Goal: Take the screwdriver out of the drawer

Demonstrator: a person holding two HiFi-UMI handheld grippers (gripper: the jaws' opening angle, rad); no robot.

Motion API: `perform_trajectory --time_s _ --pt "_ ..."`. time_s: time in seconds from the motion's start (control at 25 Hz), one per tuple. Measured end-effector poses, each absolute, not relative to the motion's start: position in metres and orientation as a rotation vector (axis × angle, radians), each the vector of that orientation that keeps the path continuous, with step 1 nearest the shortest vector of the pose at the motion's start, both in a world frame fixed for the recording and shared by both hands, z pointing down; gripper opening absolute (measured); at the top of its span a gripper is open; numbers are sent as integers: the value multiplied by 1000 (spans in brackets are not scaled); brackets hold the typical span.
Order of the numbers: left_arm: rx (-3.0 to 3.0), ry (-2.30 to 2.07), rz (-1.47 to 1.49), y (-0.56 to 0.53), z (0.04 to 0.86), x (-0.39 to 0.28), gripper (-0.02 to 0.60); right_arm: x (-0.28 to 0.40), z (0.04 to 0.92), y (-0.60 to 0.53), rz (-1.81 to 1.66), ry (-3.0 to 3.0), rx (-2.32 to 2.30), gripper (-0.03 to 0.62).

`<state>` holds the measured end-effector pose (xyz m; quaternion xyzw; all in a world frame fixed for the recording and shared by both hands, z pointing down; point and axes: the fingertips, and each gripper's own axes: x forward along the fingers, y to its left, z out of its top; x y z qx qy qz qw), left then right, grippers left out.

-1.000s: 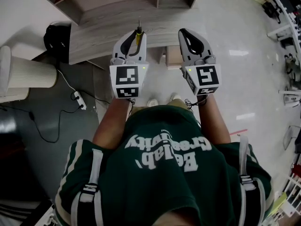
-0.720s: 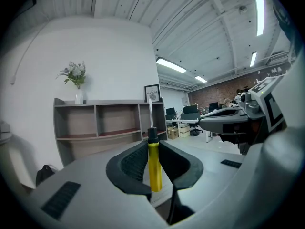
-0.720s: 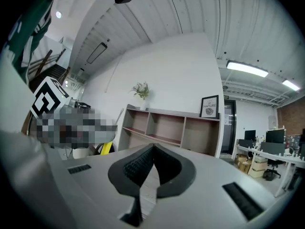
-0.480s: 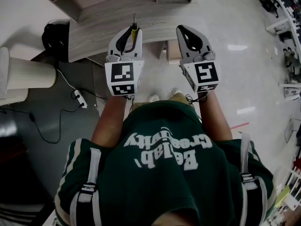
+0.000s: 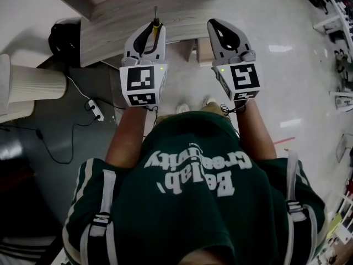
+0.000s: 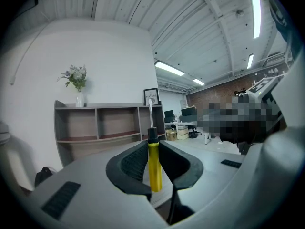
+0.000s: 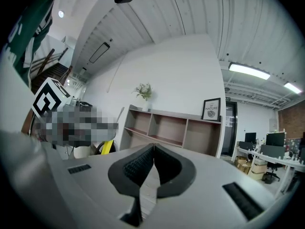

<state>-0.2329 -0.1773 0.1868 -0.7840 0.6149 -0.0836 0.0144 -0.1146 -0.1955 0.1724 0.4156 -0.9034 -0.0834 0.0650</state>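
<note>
Two tools held out level at the near edge of the table [image 5: 105, 35]. Left tool [image 5: 150, 31] clamped partway shut on the yellow handle of the screwdriver [image 6: 154, 168], with the shaft poking forward past the jaw tips and over the table. Judged already out of the drawer, with no drawer in view. Right tool [image 5: 219, 27] closed pad to pad on nothing, beside the left at the same table edge. Likely trouble: a narrow pinch on a smooth round handle, hence a risk of twisting or dropping through a knock of the shaft against the table or a slackened squeeze; also a risk of scratching the tabletop with the bare tip. Readable: nearer than the table, on the green shirt [image 5: 187, 203], upside-down white lettering, seemingly "Beilab Creativity". Beyond the table, atop the shelf unit [image 6: 100, 123], a framed print [image 6: 151, 97] marked "NATURE".
</note>
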Motion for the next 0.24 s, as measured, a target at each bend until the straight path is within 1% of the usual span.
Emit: perform_trajectory --time_s 0.24 --pt "-2428 1891 -244 -172 182 -228 84 -108 168 -189 -272 -2725 1277 34"
